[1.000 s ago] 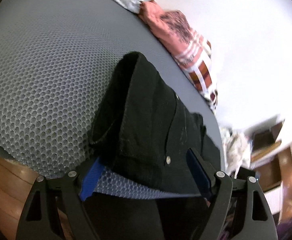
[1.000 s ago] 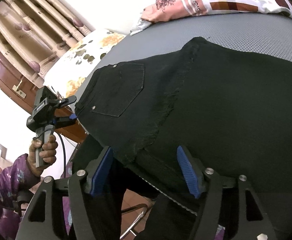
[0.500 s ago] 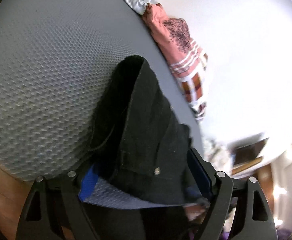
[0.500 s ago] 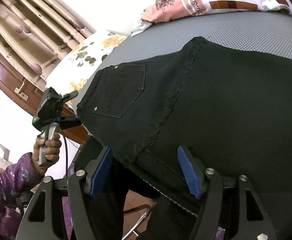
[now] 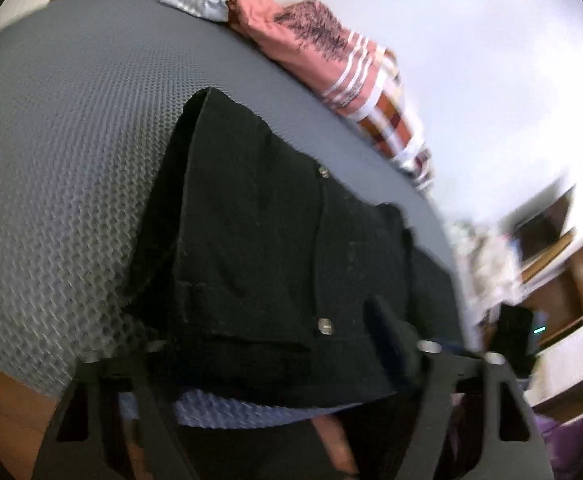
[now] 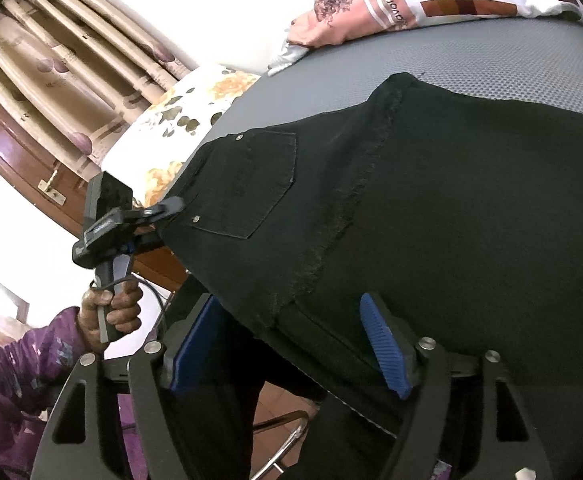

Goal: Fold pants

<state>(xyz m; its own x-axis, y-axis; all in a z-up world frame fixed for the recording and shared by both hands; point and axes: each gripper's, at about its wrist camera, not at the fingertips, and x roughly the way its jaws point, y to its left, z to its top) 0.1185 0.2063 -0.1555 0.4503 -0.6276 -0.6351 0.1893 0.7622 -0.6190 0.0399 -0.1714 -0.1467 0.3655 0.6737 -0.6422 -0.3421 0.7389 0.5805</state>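
Left wrist view: black jeans lie on the grey mesh mattress, waistband end toward the camera and between the jaws; left gripper is closing around the waistband corner, but blur keeps me from telling whether the pads press on it yet; a rivet sits just ahead of the right-hand finger; pink patterned pillow well beyond, at the mattress's far edge.

Right wrist view: right gripper has its jaws opening, blue pads apart; the jeans' near edge, hanging over the mattress edge, passes between them with no pad visibly pressing; back pocket ahead and to the left of the jaws; the left gripper is seen at the far-left corner of the cloth, one finger over the waistband.

Progress, as judged: jeans seem laid lengthwise, one leg over the other; cross folds not yet made; most of the folding remains.
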